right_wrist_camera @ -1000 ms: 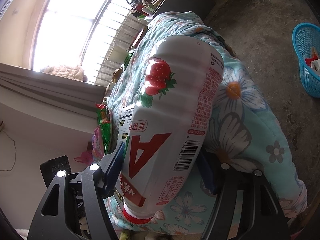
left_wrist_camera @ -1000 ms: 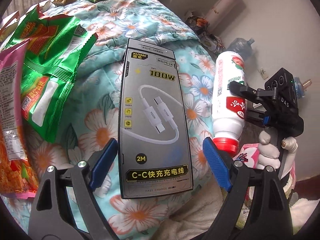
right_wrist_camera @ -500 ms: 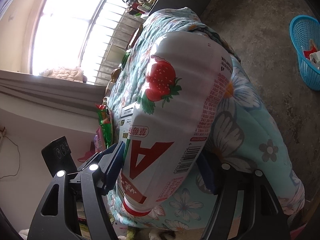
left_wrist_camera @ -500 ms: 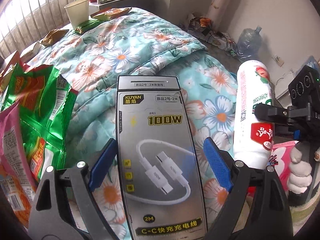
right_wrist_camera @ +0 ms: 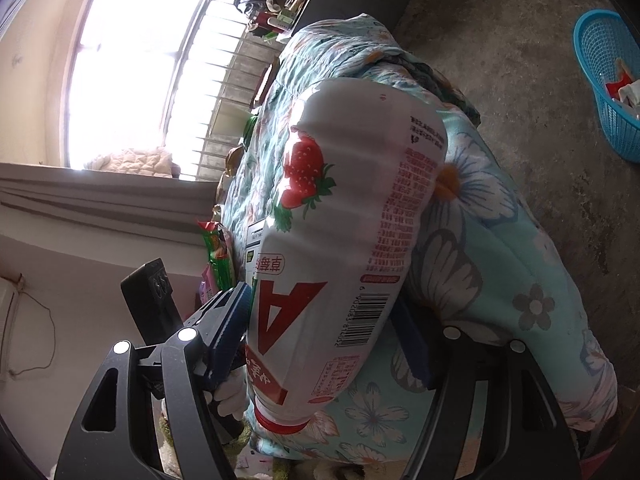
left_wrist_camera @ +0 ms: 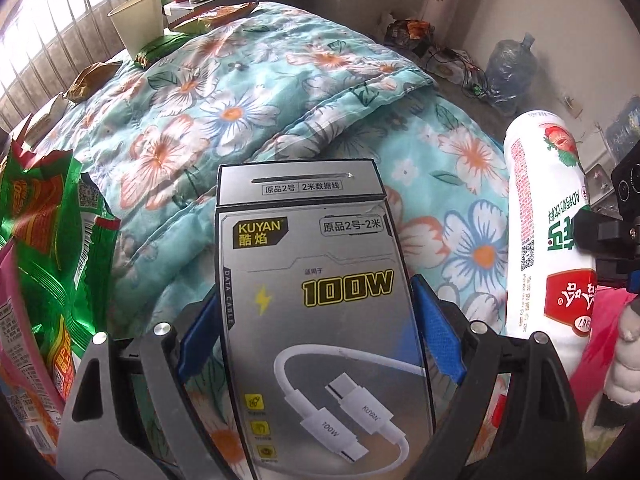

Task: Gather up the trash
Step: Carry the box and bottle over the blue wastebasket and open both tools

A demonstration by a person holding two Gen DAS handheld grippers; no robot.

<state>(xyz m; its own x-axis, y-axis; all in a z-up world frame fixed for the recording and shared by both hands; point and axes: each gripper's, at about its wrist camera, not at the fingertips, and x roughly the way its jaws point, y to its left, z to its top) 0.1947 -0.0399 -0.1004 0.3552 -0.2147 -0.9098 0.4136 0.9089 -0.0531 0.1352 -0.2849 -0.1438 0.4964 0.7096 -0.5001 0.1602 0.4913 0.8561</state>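
Floral quilt (left_wrist_camera: 248, 112) bears wrappers (left_wrist_camera: 48, 240); concrete floor (right_wrist_camera: 520, 40) beyond.

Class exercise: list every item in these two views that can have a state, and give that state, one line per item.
Left gripper: open, blue pads astride the box, grip not confirmed.
Cable box: flat on the quilt, closed.
Right gripper: shut on the bottle.
Strawberry drink bottle: capped, held upside down.
Paper cup: upright.
Green snack bag: torn open, crumpled.
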